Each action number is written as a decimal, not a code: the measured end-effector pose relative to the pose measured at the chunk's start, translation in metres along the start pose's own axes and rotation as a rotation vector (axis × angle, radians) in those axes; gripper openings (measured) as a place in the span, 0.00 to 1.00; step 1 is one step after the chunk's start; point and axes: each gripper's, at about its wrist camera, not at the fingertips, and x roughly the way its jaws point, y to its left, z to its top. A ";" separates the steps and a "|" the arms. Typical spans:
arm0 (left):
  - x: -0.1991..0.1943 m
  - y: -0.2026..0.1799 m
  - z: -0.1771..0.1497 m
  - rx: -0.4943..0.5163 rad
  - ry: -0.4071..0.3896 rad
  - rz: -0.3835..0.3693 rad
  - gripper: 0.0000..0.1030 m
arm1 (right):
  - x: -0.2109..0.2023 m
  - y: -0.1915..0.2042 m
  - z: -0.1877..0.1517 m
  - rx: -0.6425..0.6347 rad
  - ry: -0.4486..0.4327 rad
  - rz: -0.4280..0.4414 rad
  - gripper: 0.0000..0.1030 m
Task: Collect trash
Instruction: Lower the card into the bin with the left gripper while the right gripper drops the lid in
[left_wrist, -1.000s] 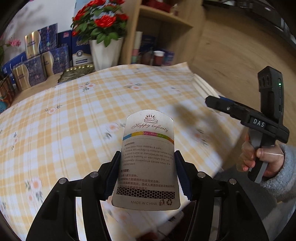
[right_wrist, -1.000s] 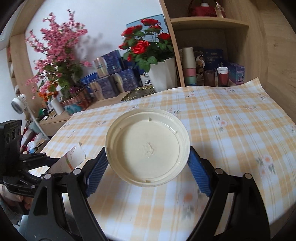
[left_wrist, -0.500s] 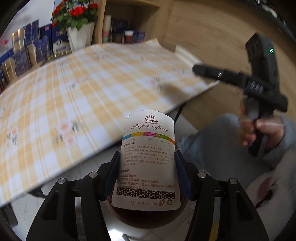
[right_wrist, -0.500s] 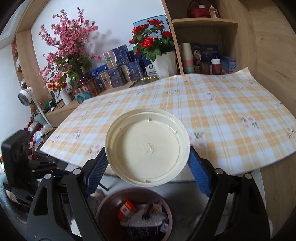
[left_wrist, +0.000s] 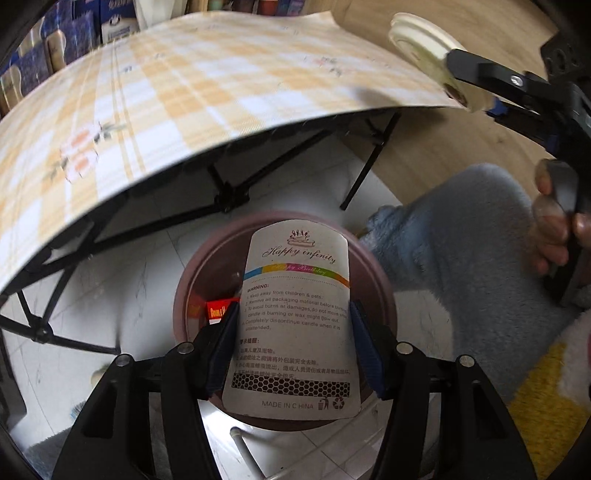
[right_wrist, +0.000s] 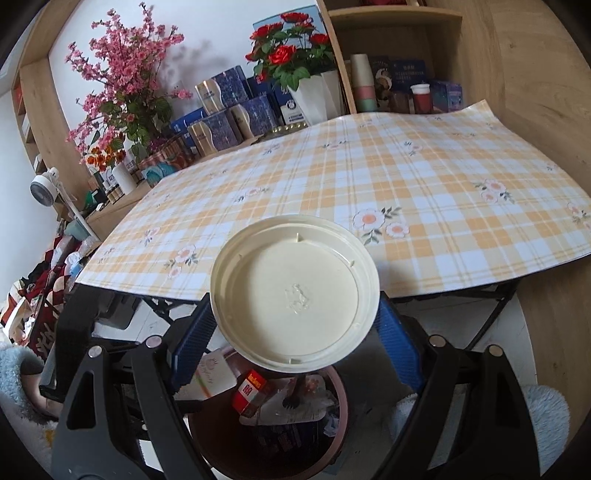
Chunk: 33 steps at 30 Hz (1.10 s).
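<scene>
Landmark for all positions: the brown waste bin (left_wrist: 373, 273) on the floor, just in front of the counter's near edge.

Left gripper (left_wrist: 293, 345): pointing steeply down, directly over the bin's mouth. A candle packaging card (left_wrist: 295, 317) ("Happy infinity", warning text, "MADE IN CHINA") stands upright between the blue-padded fingers (left_wrist: 364, 350), which touch both of its long edges. Grip reads as clamped on the card. The card's upper end lies over the bin's opening.

Right gripper (right_wrist: 293, 328): fingers spread wide and closed on the rim of a cream plastic lid (right_wrist: 294, 291), held flat-on to its camera. Lid sits above the bin's far rim, partly over the opening, partly over the counter edge.

Inside the bin: a red carton (right_wrist: 252, 392), a black plastic fork (right_wrist: 293, 400) and clear wrappers.

Beyond the bin: the counter (right_wrist: 424, 192) with its orange plaid cloth shows no rubbish in either view.

Step in hand, as judged: drop the card. Advice: release only while the card's whole outline is inside the rim; open the fingers fully, since a light card may cling to a pad. Then bring the lid nearer the bin's centre and tip it before letting go, as it nearly spans the opening.
</scene>
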 end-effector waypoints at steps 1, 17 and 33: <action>0.002 0.001 -0.001 -0.009 0.003 0.002 0.60 | 0.002 0.000 -0.001 -0.004 0.007 0.000 0.81; -0.068 0.042 -0.004 -0.265 -0.342 0.111 0.86 | 0.033 0.026 -0.012 -0.114 0.129 0.050 0.81; -0.095 0.055 -0.010 -0.348 -0.464 0.254 0.89 | 0.075 0.050 -0.036 -0.226 0.330 0.047 0.82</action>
